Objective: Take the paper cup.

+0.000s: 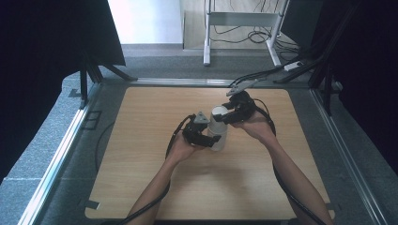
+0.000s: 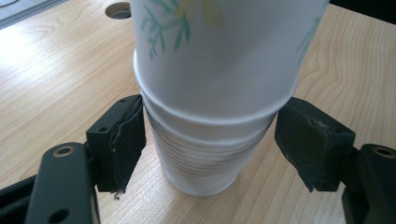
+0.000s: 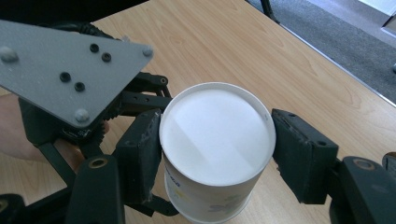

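Note:
A stack of white paper cups (image 1: 218, 130) stands upside down near the middle of the wooden table (image 1: 141, 178). The cups (image 2: 210, 70) carry a green and yellow leaf print. My left gripper (image 1: 210, 138) reaches in from the left, and its pads press the lower cups of the stack (image 2: 205, 163) from both sides. My right gripper (image 1: 224, 115) comes from the right. It is shut on the topmost cup (image 3: 217, 135) just below its upturned base. In the right gripper view, the left gripper's grey plate (image 3: 70, 70) sits close beside that cup.
A round cable hole (image 2: 117, 9) is cut in the table behind the stack. Black screens (image 1: 47, 37) flank both sides. Metal rails (image 1: 56, 154) run along the table. A desk frame (image 1: 244, 21) and floor cables (image 1: 253, 35) lie beyond the far edge.

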